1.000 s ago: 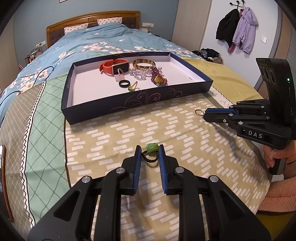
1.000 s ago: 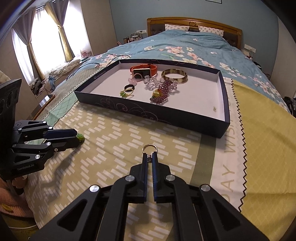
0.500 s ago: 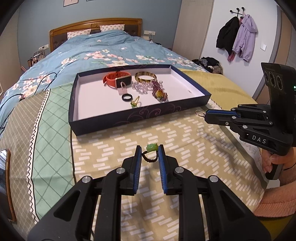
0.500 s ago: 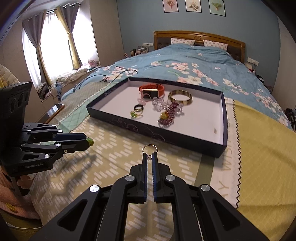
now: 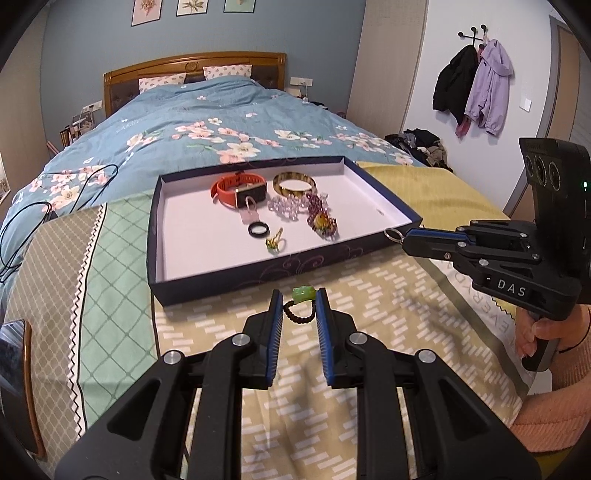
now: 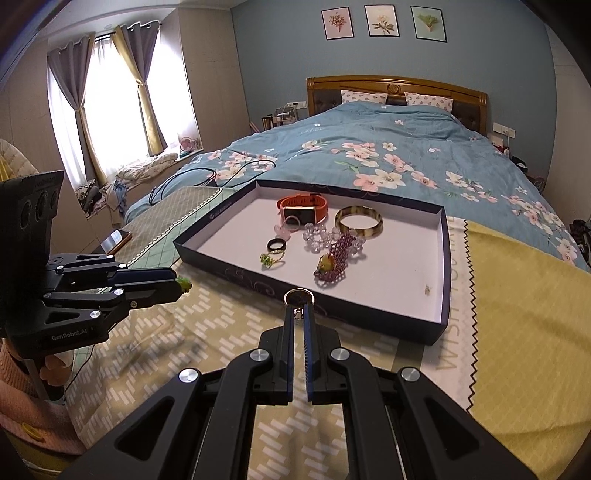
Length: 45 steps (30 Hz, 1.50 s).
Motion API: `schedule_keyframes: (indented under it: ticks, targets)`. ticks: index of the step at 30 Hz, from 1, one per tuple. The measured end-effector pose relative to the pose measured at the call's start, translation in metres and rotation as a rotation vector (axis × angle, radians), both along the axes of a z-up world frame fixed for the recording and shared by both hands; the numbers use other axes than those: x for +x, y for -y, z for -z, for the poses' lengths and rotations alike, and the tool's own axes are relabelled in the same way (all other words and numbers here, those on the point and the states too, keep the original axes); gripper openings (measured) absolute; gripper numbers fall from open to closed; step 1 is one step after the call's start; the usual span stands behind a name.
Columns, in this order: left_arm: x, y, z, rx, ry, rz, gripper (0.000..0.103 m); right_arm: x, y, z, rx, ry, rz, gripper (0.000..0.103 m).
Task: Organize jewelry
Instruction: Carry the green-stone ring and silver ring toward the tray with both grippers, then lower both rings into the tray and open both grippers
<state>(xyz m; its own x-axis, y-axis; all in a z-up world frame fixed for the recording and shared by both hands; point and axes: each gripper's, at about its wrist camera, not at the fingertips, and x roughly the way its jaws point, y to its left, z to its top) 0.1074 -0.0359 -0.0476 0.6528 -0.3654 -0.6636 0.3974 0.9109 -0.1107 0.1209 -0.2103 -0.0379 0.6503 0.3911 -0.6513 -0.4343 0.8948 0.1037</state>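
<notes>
Black left gripper [image 5: 299,308] angled down — pinching beaded ring [image 5: 300,305]

There is one dark box [image 5: 258,275] on one bed [image 5: 207,122]. Inside it lie one orange watch [image 5: 238,186], one bangle [image 5: 294,183], one clear bead bracelet [image 5: 284,205], one purple bead bracelet [image 5: 320,218], one black ring [image 5: 257,230] and one green ring [image 5: 274,242]. Three pictures [image 6: 384,21] hang on the wall. Two coats [image 5: 472,86] hang on hooks.

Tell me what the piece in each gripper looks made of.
Left gripper: beaded ring, matte black beads, perhaps wood or stone; its charm is glossy translucent green, like jade or glass.
Right gripper: metal ring, thin silvery polished loop with bright glints.
</notes>
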Motion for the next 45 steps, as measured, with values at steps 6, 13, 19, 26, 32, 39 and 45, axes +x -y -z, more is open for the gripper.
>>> schedule_keyframes:
  ticks: [6,13,19,26,32,39,45]
  targets:
    - [0.006,0.004,-0.006,0.0,0.015,-0.002,0.018,0.007,0.001,-0.003,0.017,0.008,0.003,0.003]
    - [0.015,0.007,-0.01,-0.003,0.027,-0.014,0.018,0.013,0.001,-0.006,0.028,0.021,0.004,0.003]
    - [0.023,0.009,-0.013,-0.002,0.037,-0.02,0.018,0.022,0.001,-0.007,0.034,0.022,0.007,0.003]
    - [0.033,0.008,-0.015,0.004,0.051,-0.028,0.018,0.033,0.0,-0.007,0.033,0.019,0.003,0.003]
    - [0.044,0.01,-0.016,0.008,0.055,-0.032,0.018,0.045,-0.002,-0.008,0.033,0.019,0.002,0.003]
    - [0.063,0.011,-0.014,-0.014,0.025,-0.033,0.018,0.059,-0.009,-0.006,0.029,0.003,-0.009,0.003]
    - [0.076,0.016,-0.012,-0.007,0.017,-0.035,0.018,0.069,-0.012,0.0,0.034,-0.017,-0.008,0.003]
